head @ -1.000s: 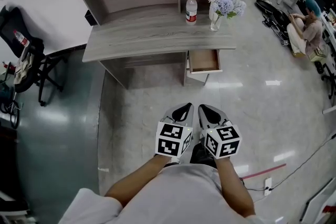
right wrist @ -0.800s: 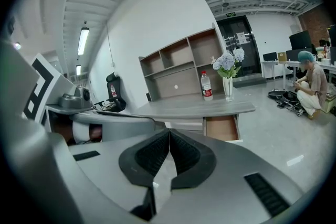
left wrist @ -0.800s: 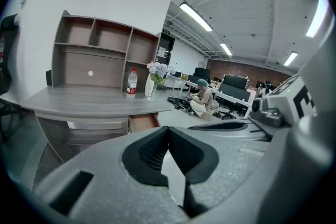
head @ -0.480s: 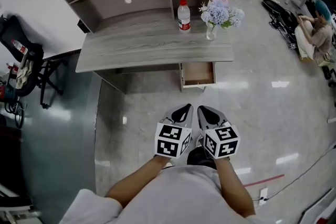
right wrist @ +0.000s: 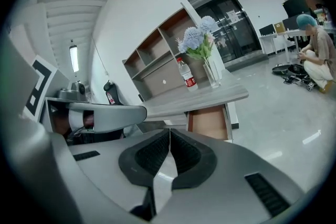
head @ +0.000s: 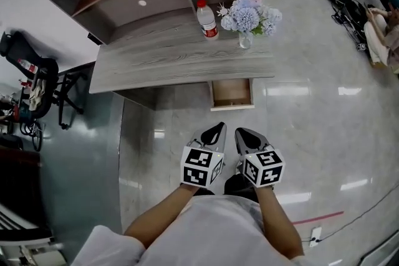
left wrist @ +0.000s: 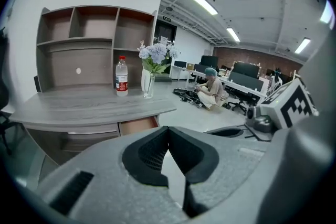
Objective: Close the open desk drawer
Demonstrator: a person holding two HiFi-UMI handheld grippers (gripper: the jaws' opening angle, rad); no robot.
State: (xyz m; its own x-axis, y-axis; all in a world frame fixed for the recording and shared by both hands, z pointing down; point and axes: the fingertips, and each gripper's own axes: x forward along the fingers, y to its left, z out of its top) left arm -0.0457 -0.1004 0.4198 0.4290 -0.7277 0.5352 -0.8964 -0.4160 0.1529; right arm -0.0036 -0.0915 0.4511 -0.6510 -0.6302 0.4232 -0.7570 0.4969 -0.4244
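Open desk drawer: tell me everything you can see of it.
The drawer is pulled out from under the grey wood-grain desktop, at the end where the flower vase stands. It is a shallow, level box, tan and wood-like inside, with a pale front panel facing the person. It looks empty. Nothing but the desk touches it.

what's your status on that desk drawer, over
Left claw shut, empty; right claw shut, empty. Drawer open under the desk, untouched, both claws short of it. Bare floor between, nothing in the way.
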